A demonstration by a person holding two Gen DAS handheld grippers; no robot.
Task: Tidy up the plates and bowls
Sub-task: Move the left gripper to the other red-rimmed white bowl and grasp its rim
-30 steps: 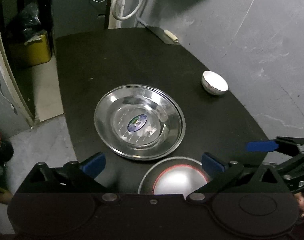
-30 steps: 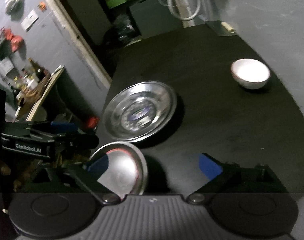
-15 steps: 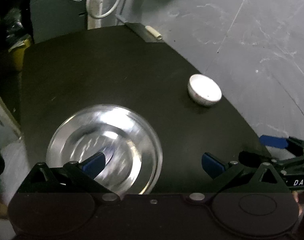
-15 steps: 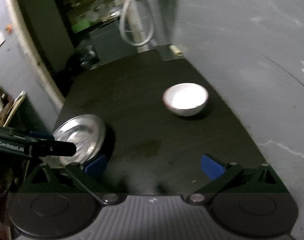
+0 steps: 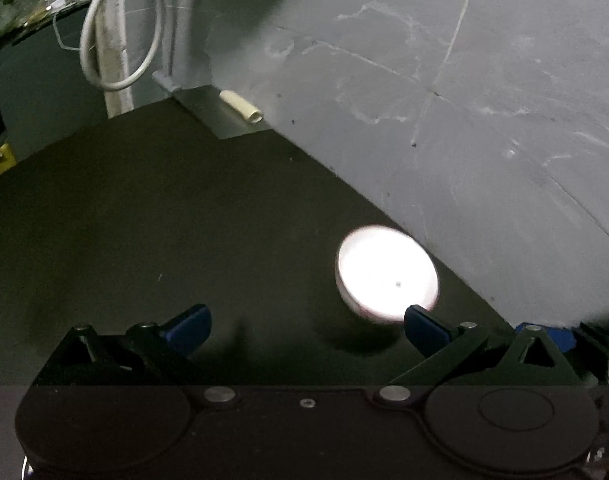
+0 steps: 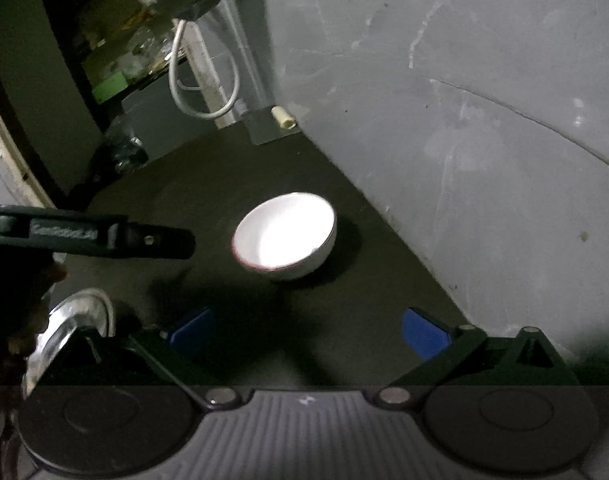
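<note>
We count one white ceramic bowl [image 6: 285,236] near the tabletop's right edge and one shiny round metal plate [image 6: 70,328] at its left edge.

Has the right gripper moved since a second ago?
Yes. The right gripper has swung right and closer to the white bowl, leaving the steel plate at its left.

A white bowl [image 6: 286,238] with a thin red line around its rim sits upright and empty on the dark table [image 6: 208,184] near the table's right edge, while a shiny steel plate [image 6: 70,330] lies well to the bowl's left, partly hidden.
</note>
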